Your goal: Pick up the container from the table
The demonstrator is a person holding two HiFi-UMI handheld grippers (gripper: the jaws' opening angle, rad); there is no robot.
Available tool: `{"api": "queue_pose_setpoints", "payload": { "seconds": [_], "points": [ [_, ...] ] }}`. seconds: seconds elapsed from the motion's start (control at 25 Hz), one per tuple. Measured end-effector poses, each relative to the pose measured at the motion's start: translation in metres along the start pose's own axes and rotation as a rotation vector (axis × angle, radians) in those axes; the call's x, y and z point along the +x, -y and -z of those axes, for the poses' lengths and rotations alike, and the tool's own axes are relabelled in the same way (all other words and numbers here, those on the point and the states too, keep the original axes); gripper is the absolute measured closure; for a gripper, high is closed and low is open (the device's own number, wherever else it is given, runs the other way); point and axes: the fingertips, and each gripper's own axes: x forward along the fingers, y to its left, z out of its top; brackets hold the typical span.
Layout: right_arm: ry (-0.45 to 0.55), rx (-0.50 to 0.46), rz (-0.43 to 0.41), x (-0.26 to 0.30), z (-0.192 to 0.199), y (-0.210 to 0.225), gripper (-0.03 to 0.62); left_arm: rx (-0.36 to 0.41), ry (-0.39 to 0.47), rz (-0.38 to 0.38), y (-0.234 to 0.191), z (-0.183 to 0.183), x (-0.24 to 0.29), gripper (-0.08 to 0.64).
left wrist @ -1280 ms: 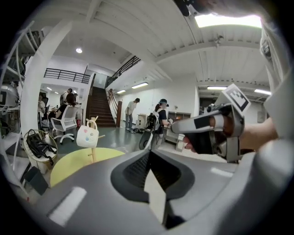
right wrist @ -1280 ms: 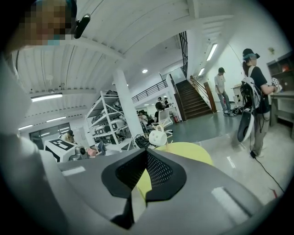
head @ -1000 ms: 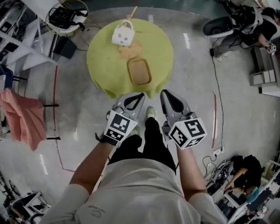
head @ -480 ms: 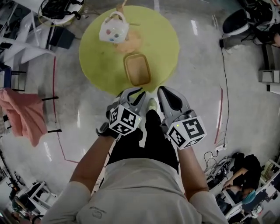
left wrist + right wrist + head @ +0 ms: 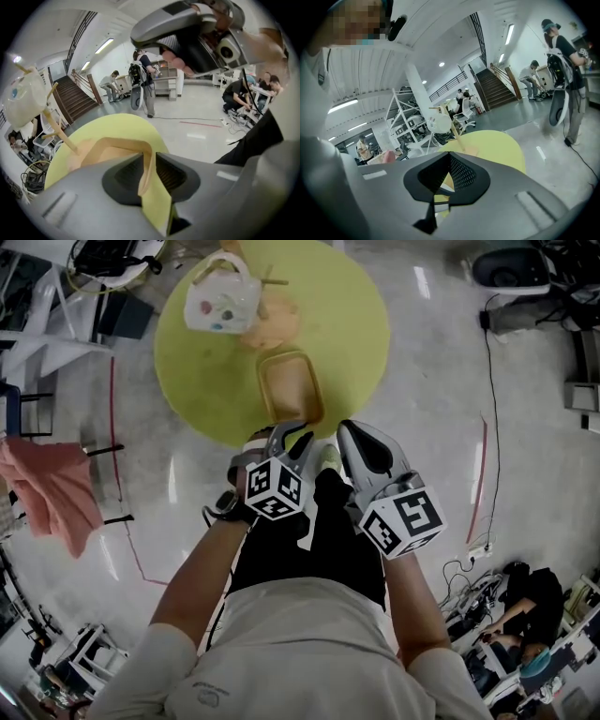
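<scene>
Resting on the round yellow desk [image 5: 361, 329], close to its near edge: one shallow tan rectangular container [image 5: 291, 388]. Behind it on the desk stands a white handled bag [image 5: 222, 301]. Left gripper [image 5: 286, 430]: fingers a narrow slit apart, at the container's near rim, holding nothing. Right gripper [image 5: 353, 432]: fingers pressed together, empty, just beside the left and short of the desk.

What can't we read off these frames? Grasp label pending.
- Left gripper fingers touching the container rim or not: head view, gripper covers the near rim; left gripper view, depth unclear.
- White basket print: too small in head view.
- Table far side: cut by head view's top edge.
</scene>
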Motion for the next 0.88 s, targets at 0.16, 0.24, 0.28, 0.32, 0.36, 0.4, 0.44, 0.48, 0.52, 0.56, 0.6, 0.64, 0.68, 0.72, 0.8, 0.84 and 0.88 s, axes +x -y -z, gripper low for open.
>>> {"api": "queue_pose_setpoints", "payload": {
  "seconds": [0.16,0.24,0.28,0.32,0.36,0.4,0.44,0.48,0.52,0.56,0.6,0.64,0.68,0.72,0.8,0.84,0.88],
  "points": [
    [0.001,-0.003,0.003,0.007,0.003,0.006,0.581,0.024,-0.021,0.005,0.001,0.011,0.014,0.518],
    [0.003,0.000,0.008,0.009,0.007,0.010,0.581,0.057,-0.034,-0.011,-0.002,0.015,0.020,0.518],
    [0.003,0.001,0.010,0.009,0.009,0.011,0.582,0.078,-0.041,-0.023,-0.004,0.016,0.022,0.518],
    [0.001,0.002,0.013,0.010,0.010,0.012,0.581,0.099,-0.049,-0.034,-0.005,0.018,0.025,0.518],
    [-0.002,0.002,0.016,0.010,0.012,0.013,0.581,0.118,-0.057,-0.044,-0.006,0.019,0.027,0.518],
    [-0.004,0.003,0.020,0.010,0.013,0.014,0.581,0.134,-0.067,-0.054,-0.007,0.020,0.029,0.520],
    [-0.005,0.004,0.023,0.010,0.014,0.015,0.581,0.145,-0.075,-0.063,-0.008,0.021,0.030,0.520],
    [-0.007,0.004,0.026,0.009,0.015,0.016,0.582,0.149,-0.080,-0.069,-0.008,0.022,0.031,0.521],
    [-0.009,0.004,0.029,0.008,0.015,0.016,0.581,0.150,-0.082,-0.073,-0.008,0.022,0.031,0.522],
    [-0.010,0.003,0.032,0.007,0.014,0.016,0.581,0.149,-0.083,-0.075,-0.008,0.022,0.030,0.523],
    [-0.010,0.003,0.035,0.006,0.014,0.016,0.581,0.145,-0.083,-0.075,-0.008,0.023,0.030,0.528],
    [-0.009,0.003,0.038,0.005,0.014,0.016,0.581,0.140,-0.082,-0.074,-0.009,0.023,0.030,0.529],
    [-0.008,0.004,0.041,0.005,0.014,0.016,0.581,0.134,-0.081,-0.072,-0.010,0.024,0.029,0.531],
    [-0.008,0.004,0.043,0.005,0.014,0.016,0.581,0.129,-0.080,-0.069,-0.010,0.024,0.029,0.532],
    [-0.009,0.007,0.045,0.004,0.016,0.016,0.581,0.118,-0.078,-0.060,-0.011,0.024,0.027,0.532],
    [-0.009,0.009,0.046,0.003,0.016,0.015,0.581,0.112,-0.076,-0.054,-0.010,0.024,0.025,0.532],
    [-0.009,0.011,0.046,0.003,0.017,0.015,0.582,0.107,-0.073,-0.048,-0.009,0.023,0.022,0.532]
  ]
}}
